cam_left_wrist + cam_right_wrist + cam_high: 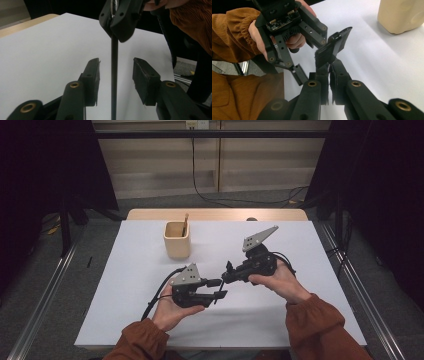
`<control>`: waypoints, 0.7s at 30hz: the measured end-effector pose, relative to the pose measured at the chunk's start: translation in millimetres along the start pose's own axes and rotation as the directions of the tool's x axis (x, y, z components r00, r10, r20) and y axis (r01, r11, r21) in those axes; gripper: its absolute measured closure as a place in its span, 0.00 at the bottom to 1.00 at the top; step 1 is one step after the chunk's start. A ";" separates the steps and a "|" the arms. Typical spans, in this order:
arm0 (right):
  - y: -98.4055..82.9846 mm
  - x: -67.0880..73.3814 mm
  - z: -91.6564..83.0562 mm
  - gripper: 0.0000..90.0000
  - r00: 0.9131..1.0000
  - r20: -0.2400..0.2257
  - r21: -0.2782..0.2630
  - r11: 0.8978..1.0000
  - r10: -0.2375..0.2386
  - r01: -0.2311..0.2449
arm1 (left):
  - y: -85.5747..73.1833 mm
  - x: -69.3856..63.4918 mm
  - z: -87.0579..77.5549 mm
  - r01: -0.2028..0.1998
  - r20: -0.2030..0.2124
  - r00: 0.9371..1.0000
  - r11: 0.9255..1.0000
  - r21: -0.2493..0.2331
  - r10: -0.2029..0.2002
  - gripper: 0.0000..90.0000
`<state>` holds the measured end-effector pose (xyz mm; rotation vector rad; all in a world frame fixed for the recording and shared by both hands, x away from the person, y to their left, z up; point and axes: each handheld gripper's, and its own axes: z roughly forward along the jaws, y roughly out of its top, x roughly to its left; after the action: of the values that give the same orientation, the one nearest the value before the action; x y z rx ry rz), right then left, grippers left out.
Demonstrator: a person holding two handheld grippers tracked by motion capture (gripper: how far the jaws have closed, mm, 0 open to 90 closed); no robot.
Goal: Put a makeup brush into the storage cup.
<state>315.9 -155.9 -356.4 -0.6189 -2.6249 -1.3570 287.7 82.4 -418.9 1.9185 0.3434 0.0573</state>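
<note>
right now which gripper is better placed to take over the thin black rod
Left. The left gripper has its open jaws on either side of the thin black rod, which the right gripper already clamps at its upper end.

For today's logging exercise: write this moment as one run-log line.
right gripper: shut on thin black rod | left gripper: open, jaws either side of rod, not touching | beige holder: on white table, stick inside

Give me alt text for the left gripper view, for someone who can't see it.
A thin black rod hangs upright between the left gripper jaws, which stand apart on either side without touching it. The right gripper grips the rod's top, above a white table.
</note>
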 end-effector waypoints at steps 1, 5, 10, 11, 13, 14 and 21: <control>0.0 0.2 -0.3 0.95 1.000 0.002 -0.005 1.000 0.000 0.000 | 0.6 0.2 0.4 0.002 0.001 1.000 1.000 0.000 -0.002 0.70; 0.0 0.6 -0.6 0.95 1.000 0.000 -0.006 1.000 -0.001 0.001 | 0.5 1.4 2.1 0.015 0.010 1.000 1.000 0.007 -0.015 0.76; -0.4 1.0 0.4 0.95 1.000 -0.003 -0.008 1.000 -0.003 0.003 | 1.7 3.0 -0.3 0.020 0.000 1.000 1.000 -0.005 -0.020 0.81; -0.2 1.2 0.5 0.95 1.000 -0.002 -0.007 1.000 -0.003 0.003 | 1.5 2.5 -0.1 0.025 -0.002 1.000 1.000 -0.004 -0.025 0.83; -0.2 1.1 1.0 0.95 1.000 -0.004 -0.013 1.000 -0.003 0.003 | 1.4 2.6 0.1 0.025 0.004 1.000 1.000 -0.004 -0.025 0.89; -0.2 1.0 1.3 0.95 1.000 -0.006 -0.014 1.000 -0.003 0.003 | 1.3 2.2 0.0 0.021 0.000 1.000 1.000 -0.010 -0.021 0.93; -1.8 0.9 1.5 0.95 1.000 -0.008 -0.028 1.000 -0.010 0.009 | 1.2 1.1 1.0 0.020 0.001 1.000 1.000 -0.008 -0.020 0.95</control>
<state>314.4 -155.4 -358.4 -0.6041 -2.6104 -1.3976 289.1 81.4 -418.3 1.9069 0.3611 0.0449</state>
